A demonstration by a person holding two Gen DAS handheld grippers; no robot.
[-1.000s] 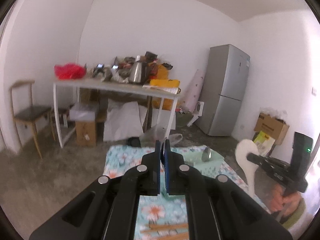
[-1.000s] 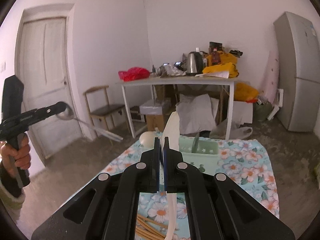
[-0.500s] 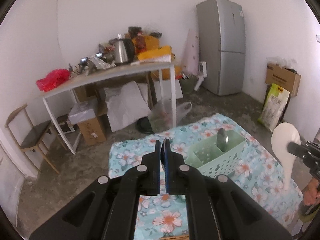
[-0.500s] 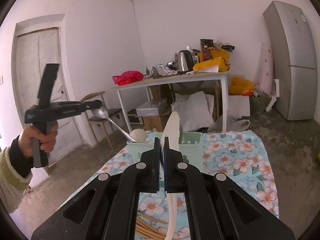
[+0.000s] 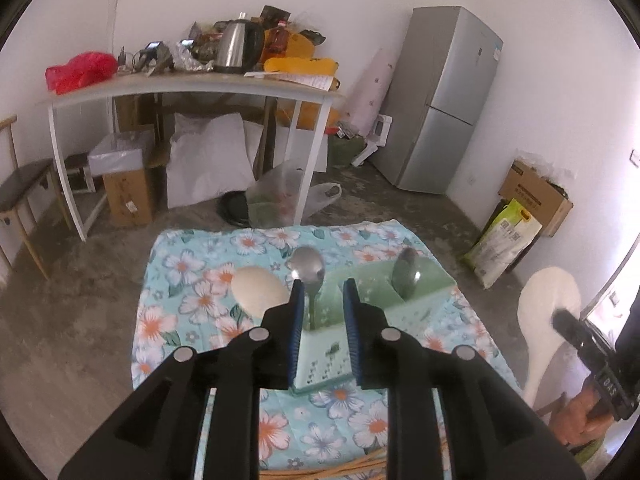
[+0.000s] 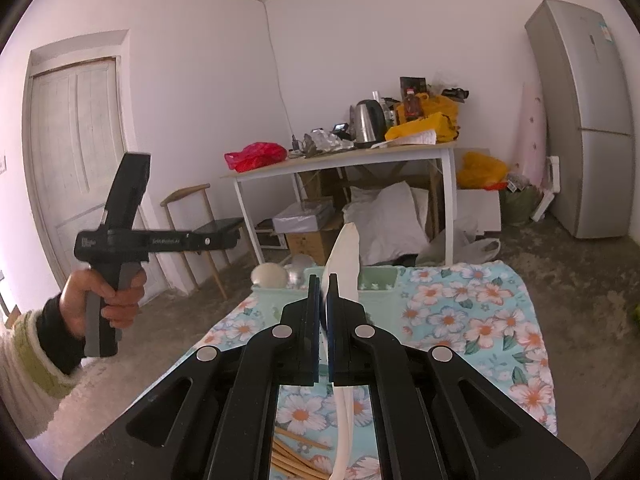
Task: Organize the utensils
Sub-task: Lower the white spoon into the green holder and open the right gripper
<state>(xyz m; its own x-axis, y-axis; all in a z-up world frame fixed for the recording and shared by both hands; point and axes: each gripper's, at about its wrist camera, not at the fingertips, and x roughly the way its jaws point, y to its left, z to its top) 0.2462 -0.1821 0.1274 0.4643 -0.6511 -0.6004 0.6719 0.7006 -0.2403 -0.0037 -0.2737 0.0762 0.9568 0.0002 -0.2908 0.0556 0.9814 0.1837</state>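
Note:
A pale green utensil caddy (image 5: 384, 312) stands on the floral tablecloth (image 5: 192, 280). In it stand a metal spoon (image 5: 307, 268), a second metal spoon (image 5: 406, 272) and a beige spoon (image 5: 258, 288). My left gripper (image 5: 323, 298) is open and empty just above the caddy, with the metal spoon's handle between its fingers. My right gripper (image 6: 324, 280) is shut on a white rice paddle (image 6: 346, 256), held up off the table; it also shows in the left wrist view (image 5: 546, 312). The caddy (image 6: 380, 280) lies just beyond it.
Wooden chopsticks (image 6: 296, 456) lie on the cloth near the front edge. Beyond stand a cluttered white table (image 5: 192, 88), a grey fridge (image 5: 444, 96), a chair (image 6: 200, 216), cardboard boxes (image 5: 536, 196) and a door (image 6: 72, 160).
My left gripper has swung down over the caddy and opened, letting the metal spoon go into it. The right gripper still holds the white paddle.

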